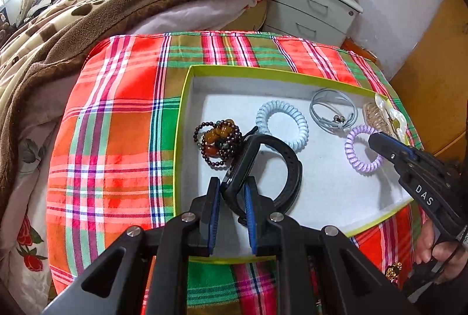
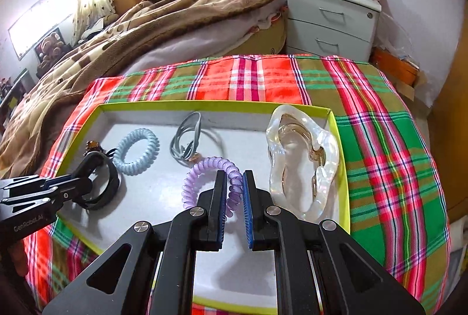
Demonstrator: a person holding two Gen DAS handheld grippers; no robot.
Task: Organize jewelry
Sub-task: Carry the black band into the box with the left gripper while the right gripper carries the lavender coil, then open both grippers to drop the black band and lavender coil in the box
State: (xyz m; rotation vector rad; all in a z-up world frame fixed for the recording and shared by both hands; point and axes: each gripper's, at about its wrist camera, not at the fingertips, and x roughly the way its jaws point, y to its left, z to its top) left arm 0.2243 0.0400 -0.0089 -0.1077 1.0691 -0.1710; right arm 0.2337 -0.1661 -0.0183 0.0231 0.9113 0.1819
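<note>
A shallow box with a yellow-green rim (image 1: 263, 70) (image 2: 204, 104) lies on a plaid cloth. My left gripper (image 1: 233, 183) (image 2: 87, 171) is shut on a black wristband (image 1: 295, 168) (image 2: 109, 186), held upright at the box's left side, beside a heap of dark and amber beaded bracelets (image 1: 218, 143) (image 2: 93, 144). My right gripper (image 2: 234, 177) (image 1: 377, 139) is shut on a purple spiral hair tie (image 2: 201, 165) (image 1: 349, 149), low over the box floor near its right side. A pale blue spiral hair tie (image 1: 282, 123) (image 2: 136, 151) lies between the two.
A grey cord hair tie (image 1: 333, 111) (image 2: 187, 139) and a pearly hair claw (image 1: 386, 116) (image 2: 301, 157) lie in the box's far right part. A small gold piece (image 1: 393, 271) sits on the plaid cloth (image 1: 117, 139) near a hand. A brown blanket and a grey nightstand (image 2: 330, 22) stand behind.
</note>
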